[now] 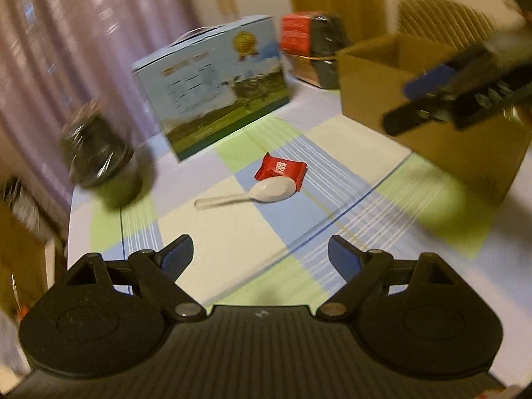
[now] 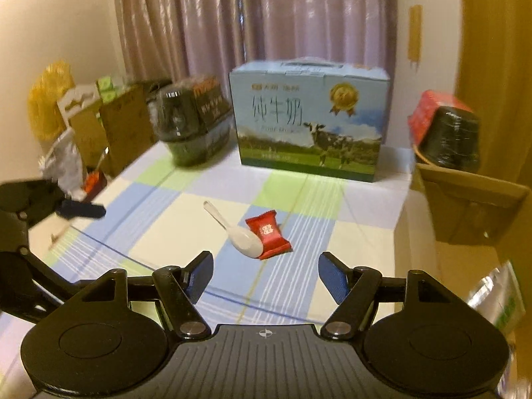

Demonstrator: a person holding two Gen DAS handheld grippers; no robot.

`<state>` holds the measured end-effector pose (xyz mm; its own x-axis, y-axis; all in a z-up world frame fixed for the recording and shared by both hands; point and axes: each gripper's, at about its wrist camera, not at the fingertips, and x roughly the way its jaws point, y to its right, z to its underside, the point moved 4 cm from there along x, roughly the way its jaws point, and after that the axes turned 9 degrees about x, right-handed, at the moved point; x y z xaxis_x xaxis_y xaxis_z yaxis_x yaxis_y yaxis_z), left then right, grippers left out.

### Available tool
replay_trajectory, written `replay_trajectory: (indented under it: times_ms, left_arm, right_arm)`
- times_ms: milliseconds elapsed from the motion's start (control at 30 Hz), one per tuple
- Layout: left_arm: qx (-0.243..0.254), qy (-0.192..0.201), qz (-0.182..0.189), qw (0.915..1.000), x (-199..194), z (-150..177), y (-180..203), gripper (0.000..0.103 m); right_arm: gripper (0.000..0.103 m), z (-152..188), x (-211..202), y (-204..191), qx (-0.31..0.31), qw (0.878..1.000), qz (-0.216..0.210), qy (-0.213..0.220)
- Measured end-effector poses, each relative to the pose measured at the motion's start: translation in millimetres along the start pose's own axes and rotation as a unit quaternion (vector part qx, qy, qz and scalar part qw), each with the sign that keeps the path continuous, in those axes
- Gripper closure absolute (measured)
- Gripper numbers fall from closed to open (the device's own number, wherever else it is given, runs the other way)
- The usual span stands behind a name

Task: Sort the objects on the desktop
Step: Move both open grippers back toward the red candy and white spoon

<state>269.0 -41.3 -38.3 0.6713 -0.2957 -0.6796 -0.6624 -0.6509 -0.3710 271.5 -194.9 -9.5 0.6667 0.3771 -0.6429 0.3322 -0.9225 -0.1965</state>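
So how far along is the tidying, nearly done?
Barely started, it seems. Nothing looks sorted yet: the spoon and red candy lie touching on the tablecloth. Both hand-held grippers, left and right, are open and empty. Both items remain; whether they go into the cardboard box I cannot tell.

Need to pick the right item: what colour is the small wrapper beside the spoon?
Red, with a white mark on it; the wrapper shows best in the right wrist view.

My left gripper (image 1: 260, 252): matte black ribbed housing, two round side discs, triangular cut-outs, silver pivot screws, blue-padded fingers (image 1: 342, 259), small crosshair mark. My right gripper (image 2: 265, 274): identical build, with blue pads and the same crosshair mark.
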Motion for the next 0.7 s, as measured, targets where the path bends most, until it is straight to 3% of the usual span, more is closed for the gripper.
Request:
replay_trajectory:
  times_ms: [200, 400, 700]
  left_arm:
    - [0.116, 0.004, 0.036, 0.9926, 44, -6, -6, 0.022]
    - [0.228, -0.002, 0.063, 0.9717, 85, -11, -4, 0.030]
    - [0.301, -0.010, 0.074, 0.9505, 140, -28, -22, 0.045]
  right_arm:
    - [0.046, -17, 53, 8, -0.056, 0.997, 0.003, -0.057]
    - [0.054, -34, 90, 10, -0.110, 0.989, -0.004, -0.097]
    - [0.060, -42, 136, 14, -0.144, 0.980, -0.029, -0.131]
